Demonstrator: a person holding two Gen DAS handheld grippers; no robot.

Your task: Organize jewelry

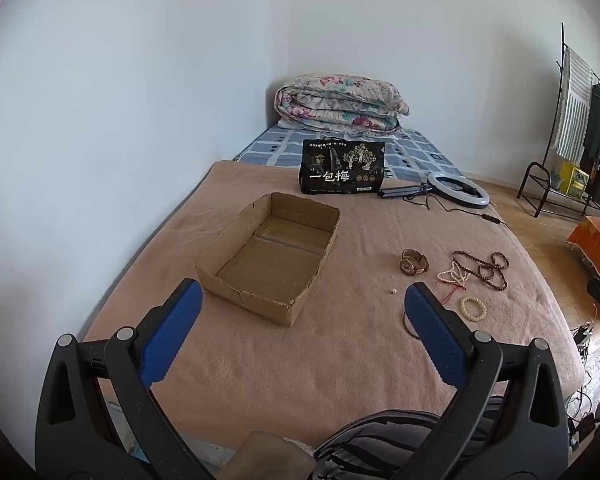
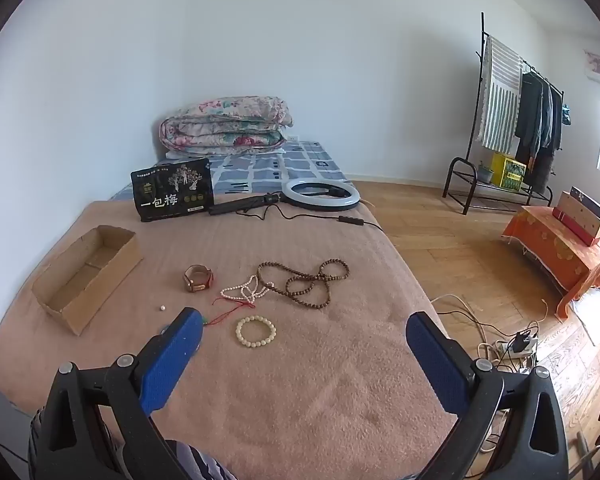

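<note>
An empty cardboard box (image 1: 270, 256) sits on the pink blanket; it also shows at the left in the right wrist view (image 2: 85, 276). To its right lie a brown watch (image 2: 198, 278), a white pearl strand with red cord (image 2: 244, 292), a long brown bead necklace (image 2: 306, 282), a cream bead bracelet (image 2: 256, 331) and a loose bead (image 2: 162, 308). The same pieces show in the left wrist view: watch (image 1: 413, 263), necklace (image 1: 485, 270), bracelet (image 1: 473, 309). My left gripper (image 1: 302, 304) is open in front of the box. My right gripper (image 2: 302, 330) is open, just short of the bracelet.
A black snack bag (image 2: 172, 195), a ring light (image 2: 320, 196) with its cable and a folded floral quilt (image 2: 226, 126) lie farther back on the bed. A clothes rack (image 2: 508, 120), an orange-covered stand (image 2: 556, 252) and a power strip with cables (image 2: 512, 346) are on the floor at right.
</note>
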